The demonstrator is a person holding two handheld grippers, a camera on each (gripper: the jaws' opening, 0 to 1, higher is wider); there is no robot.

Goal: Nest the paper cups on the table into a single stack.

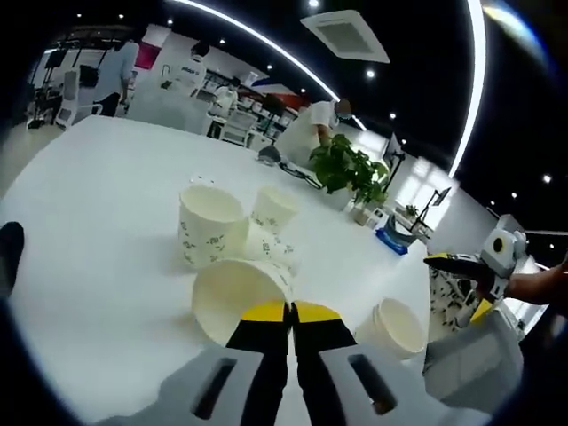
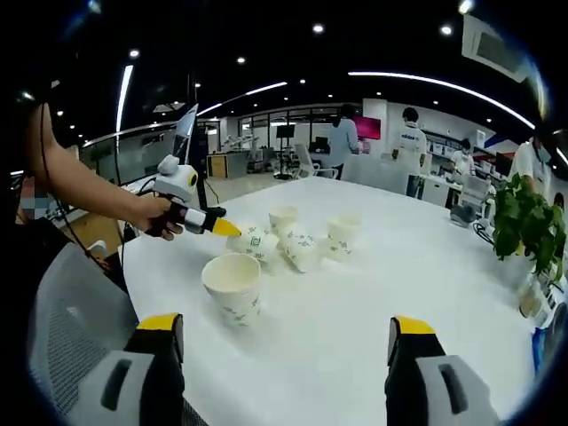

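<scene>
Several white paper cups with a green print are on a white table (image 1: 106, 195). One cup (image 1: 238, 297) lies on its side with its mouth toward my left gripper (image 1: 289, 311), whose jaws are shut at its rim. From the right gripper view, that gripper's yellow tip (image 2: 222, 228) touches the same cup (image 2: 253, 241). Behind it stand two upright cups (image 1: 209, 224) (image 1: 273, 209), with another lying cup (image 1: 266, 247) between them. My right gripper (image 2: 284, 324) is wide open and holds nothing. A lone upright cup (image 2: 232, 286) stands just beyond its left jaw.
A potted plant (image 2: 524, 222) stands at the table's far right edge. A grey mesh chair (image 2: 62, 328) is at the near left, beside the person's arm (image 2: 89, 191). People stand by desks in the background. Bare tabletop lies right of the cups.
</scene>
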